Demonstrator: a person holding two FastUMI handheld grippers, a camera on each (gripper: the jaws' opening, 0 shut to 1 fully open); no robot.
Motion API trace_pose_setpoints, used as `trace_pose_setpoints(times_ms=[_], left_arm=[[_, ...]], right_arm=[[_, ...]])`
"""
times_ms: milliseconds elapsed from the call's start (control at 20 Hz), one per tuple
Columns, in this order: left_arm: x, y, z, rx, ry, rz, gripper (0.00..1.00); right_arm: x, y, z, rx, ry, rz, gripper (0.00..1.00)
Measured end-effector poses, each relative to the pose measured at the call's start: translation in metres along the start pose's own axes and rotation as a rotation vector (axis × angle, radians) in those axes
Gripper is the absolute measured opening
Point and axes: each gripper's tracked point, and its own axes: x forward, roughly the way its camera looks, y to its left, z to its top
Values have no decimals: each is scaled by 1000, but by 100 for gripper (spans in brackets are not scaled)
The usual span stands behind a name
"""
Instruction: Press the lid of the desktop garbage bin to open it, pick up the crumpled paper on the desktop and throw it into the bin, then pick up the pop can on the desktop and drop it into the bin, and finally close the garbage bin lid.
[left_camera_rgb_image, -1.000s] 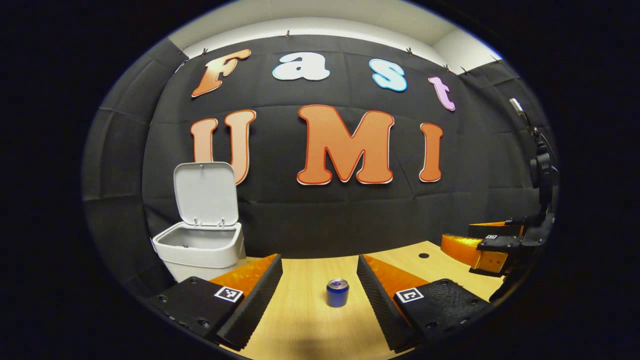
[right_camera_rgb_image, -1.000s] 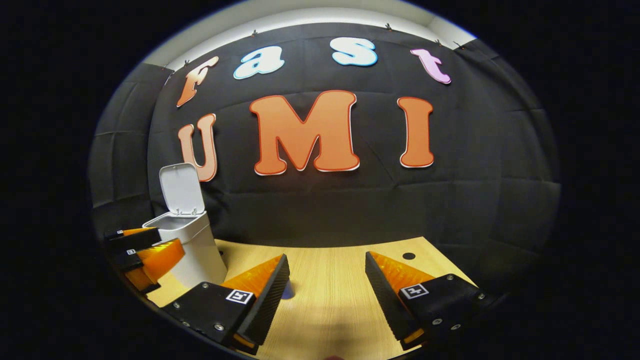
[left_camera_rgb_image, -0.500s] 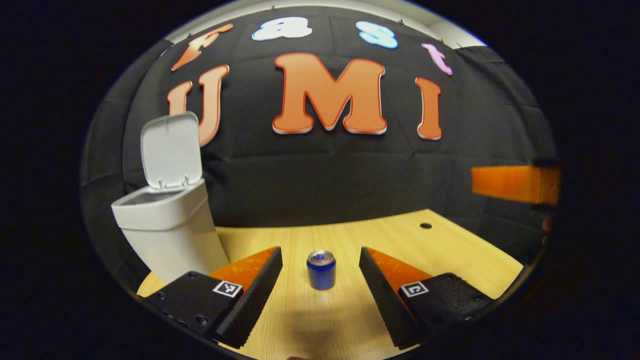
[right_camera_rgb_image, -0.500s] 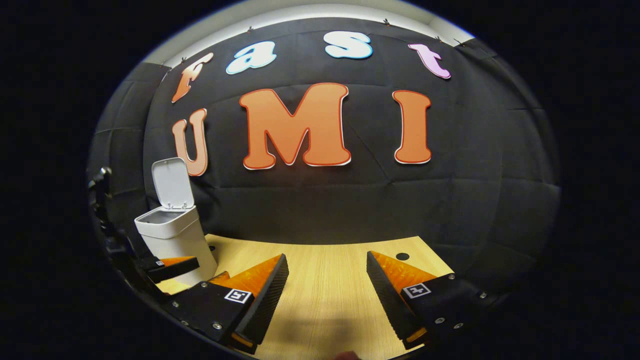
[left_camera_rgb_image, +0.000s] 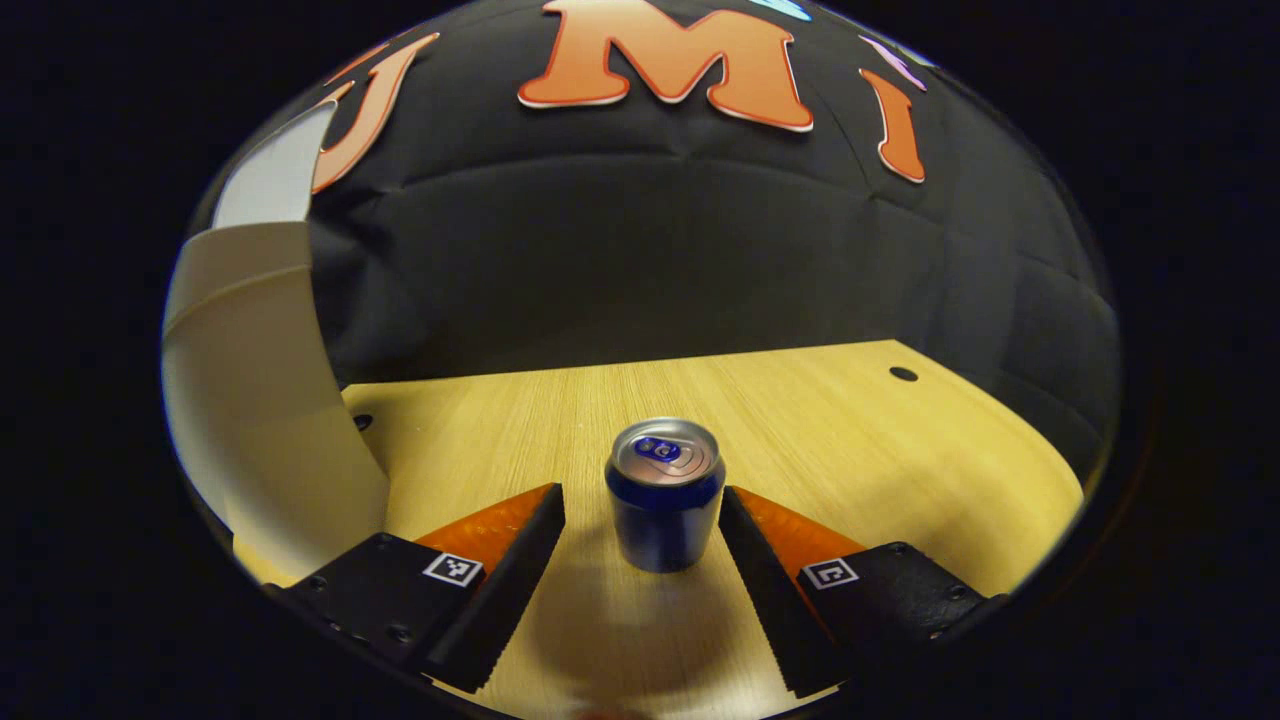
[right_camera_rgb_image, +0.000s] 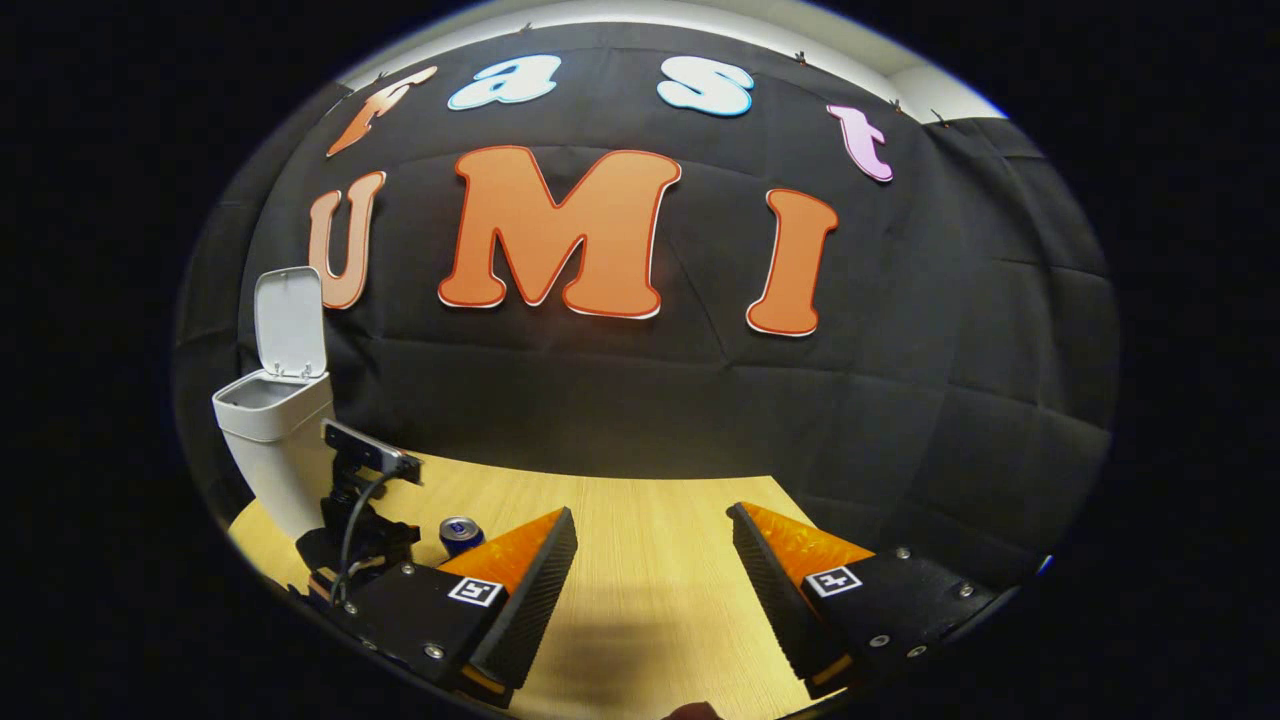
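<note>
A blue pop can (left_camera_rgb_image: 665, 497) with a silver top stands upright on the wooden desktop (left_camera_rgb_image: 850, 440). My left gripper (left_camera_rgb_image: 642, 500) is open, one finger on each side of the can, neither touching it. The white bin (left_camera_rgb_image: 255, 390) rises close on the left, its lid (left_camera_rgb_image: 270, 178) up. In the right gripper view the bin (right_camera_rgb_image: 268, 440) stands far left with its lid (right_camera_rgb_image: 290, 322) raised, and the can (right_camera_rgb_image: 460, 533) sits by the left gripper's body (right_camera_rgb_image: 355, 520). My right gripper (right_camera_rgb_image: 652, 522) is open over bare desk, holding nothing.
The black cloth wall (left_camera_rgb_image: 650, 250) closes the desk at the back. Small dark holes (left_camera_rgb_image: 903, 374) mark the desktop near its far right corner and beside the bin (left_camera_rgb_image: 362, 421). Wood stretches right of the can.
My left gripper has dropped and moved forward, so the can now sits between its fingers and the bin looms closer. The right gripper has drifted right and away from the bin.
</note>
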Motion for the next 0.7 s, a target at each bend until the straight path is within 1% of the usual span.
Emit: trace_pose_setpoints(times_ms=[150, 250, 350, 450, 500, 550, 650, 700], left_arm=[[28, -13, -12, 41, 23, -29, 100], [43, -16, -18, 60, 44, -29, 100], [50, -19, -18, 82, 47, -36, 86], [43, -21, -16, 127, 60, -52, 82], [39, -22, -11, 139, 63, -59, 80], [33, -20, -1, 138, 52, -62, 80], [15, -17, 22, 130, -3, -52, 79], [-4, -15, 34, 129, -36, -49, 78]], right_arm=[[0, -4, -7, -15, 31, -40, 94], [-1, -4, -9, -10, 44, -55, 94], [-1, -3, -11, -9, 50, -58, 94], [-1, 4, -15, -14, 63, -38, 94], [-2, 6, -14, -15, 60, -32, 94], [-2, 9, -14, -12, 60, -21, 94], [-2, 15, -16, -2, 61, 5, 94], [-1, 16, -15, 4, 54, 15, 94]])
